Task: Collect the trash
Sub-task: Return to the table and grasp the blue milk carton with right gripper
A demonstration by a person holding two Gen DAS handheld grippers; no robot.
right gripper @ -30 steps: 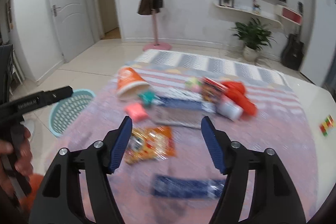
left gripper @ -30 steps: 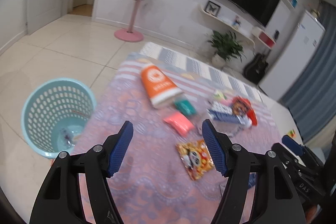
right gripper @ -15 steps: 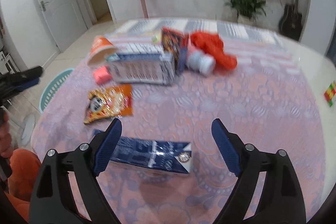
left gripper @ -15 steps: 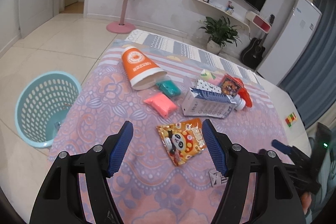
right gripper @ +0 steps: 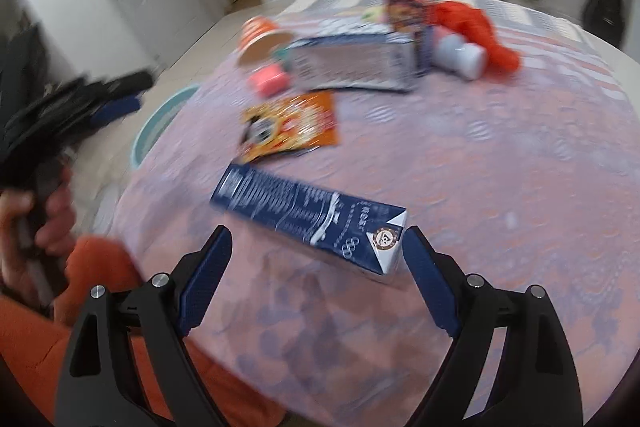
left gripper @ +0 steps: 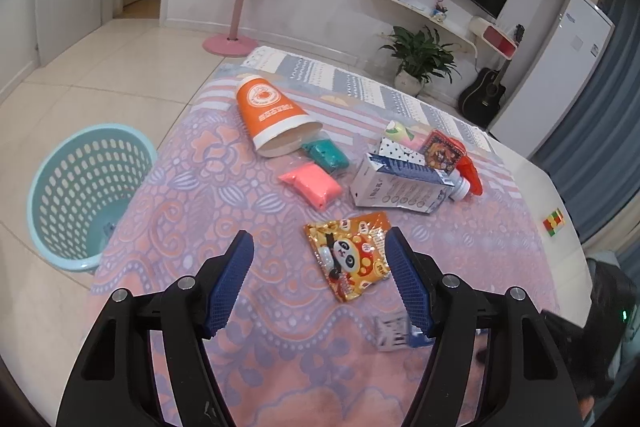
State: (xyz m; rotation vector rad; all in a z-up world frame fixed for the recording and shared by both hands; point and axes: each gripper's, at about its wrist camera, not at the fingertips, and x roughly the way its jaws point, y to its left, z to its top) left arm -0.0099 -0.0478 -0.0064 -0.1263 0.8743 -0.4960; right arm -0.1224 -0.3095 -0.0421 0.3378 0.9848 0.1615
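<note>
Over the last second the left tongs (left gripper: 316, 259) have swung from the basket side in over the desk (left gripper: 192, 187); the teal basket (left gripper: 80, 195) on the floor to its left holds almost nothing, so collecting has barely begun. These tongs stand wide open, empty, above the panda snack packet (left gripper: 350, 259), touching nothing. The right tongs (right gripper: 316, 259) have dropped toward the dark blue carton (right gripper: 308, 213), which now lies just ahead of the spread, empty jaws, near the desk's front edge, apparently the next pick
</note>
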